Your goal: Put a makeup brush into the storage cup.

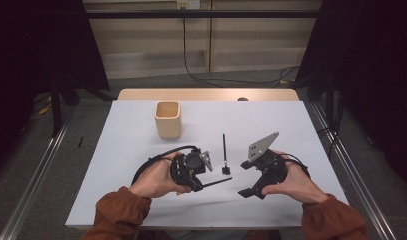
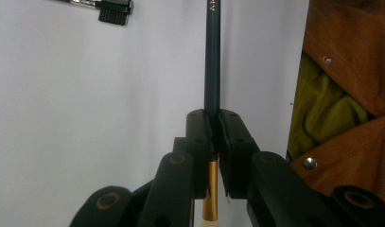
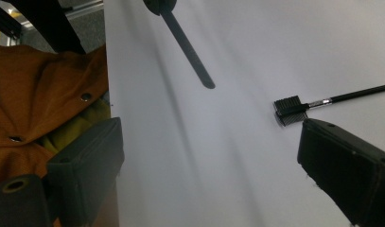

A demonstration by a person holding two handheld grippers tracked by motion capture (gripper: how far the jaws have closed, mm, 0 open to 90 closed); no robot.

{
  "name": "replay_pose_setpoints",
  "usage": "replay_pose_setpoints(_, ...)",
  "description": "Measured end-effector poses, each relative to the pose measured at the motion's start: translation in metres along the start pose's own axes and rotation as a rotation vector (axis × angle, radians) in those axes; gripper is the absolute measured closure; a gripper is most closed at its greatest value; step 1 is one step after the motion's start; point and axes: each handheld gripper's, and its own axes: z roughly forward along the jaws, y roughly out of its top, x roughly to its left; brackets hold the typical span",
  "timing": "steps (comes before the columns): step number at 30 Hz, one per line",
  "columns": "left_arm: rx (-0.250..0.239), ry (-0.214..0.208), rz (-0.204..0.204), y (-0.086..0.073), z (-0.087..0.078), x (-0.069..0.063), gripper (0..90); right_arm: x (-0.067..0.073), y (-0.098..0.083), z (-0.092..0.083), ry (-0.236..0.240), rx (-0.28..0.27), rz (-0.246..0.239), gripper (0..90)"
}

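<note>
Pencil (image 2: 212, 56) picked up, pinched tight in left gripper (image 1: 203, 181) jaws, near worktop (image 1: 131, 150) middle. Right gripper (image 1: 248, 177) jaws wide apart, holding nothing. Brush (image 1: 224, 152) lies at twelve o'clock from pencil tip. Cup (image 1: 168, 119) at eleven o'clock, likely next stop.

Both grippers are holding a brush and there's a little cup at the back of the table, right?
Not quite. The left gripper is shut on a dark-handled brush, but the right gripper is open and holds nothing, as the right gripper view shows. The beige cup does stand at the back.

High view looks down-forward over table (image 1: 141, 200); both gripper views sit close above it, sharing the comb brush (image 2: 115, 12) at 12 o'clock.
</note>
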Motion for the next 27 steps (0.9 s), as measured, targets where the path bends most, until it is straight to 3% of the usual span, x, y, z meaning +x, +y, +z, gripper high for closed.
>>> replay_pose_setpoints(1,0.013,0.004,0.016,0.000,0.000,0.000,83.6,0.000,0.000,0.000,0.000,0.000,0.000,8.8)
replay_pose_setpoints(7,0.021,-0.007,0.018,0.000,0.003,-0.001,83.5,-0.003,0.007,0.007,0.027,0.079,0.010,16.2)
replay_pose_setpoints(10,0.035,-0.007,0.025,0.000,0.006,-0.001,83.5,-0.003,0.010,0.012,0.085,0.112,0.000,27.3)
replay_pose_setpoints(12,0.037,-0.008,0.026,0.001,0.009,-0.001,83.5,-0.004,0.013,0.015,0.082,0.133,0.001,28.1)
replay_pose_setpoints(13,0.023,-0.010,0.003,0.000,0.011,-0.003,83.5,-0.004,0.015,0.016,0.086,0.142,-0.004,30.7)
replay_pose_setpoints(15,0.036,-0.004,0.020,0.000,0.011,-0.002,83.5,-0.005,0.018,0.019,0.108,0.157,-0.013,37.8)
replay_pose_setpoints(17,0.036,-0.014,0.012,0.001,0.012,-0.002,83.5,-0.005,0.020,0.020,0.100,0.167,-0.019,40.7)
replay_pose_setpoints(18,0.048,-0.015,0.025,0.001,0.012,-0.001,83.5,-0.006,0.022,0.022,0.103,0.177,-0.022,46.3)
replay_pose_setpoints(19,0.040,-0.014,0.008,0.001,0.014,-0.002,83.5,-0.007,0.023,0.023,0.103,0.179,-0.029,47.2)
replay_pose_setpoints(22,0.051,-0.017,0.027,0.002,0.015,-0.002,83.5,-0.007,0.025,0.025,0.110,0.193,-0.024,50.1)
replay_pose_setpoints(27,0.044,-0.012,0.017,0.001,0.016,-0.003,83.5,-0.009,0.025,0.033,0.124,0.235,-0.018,55.5)
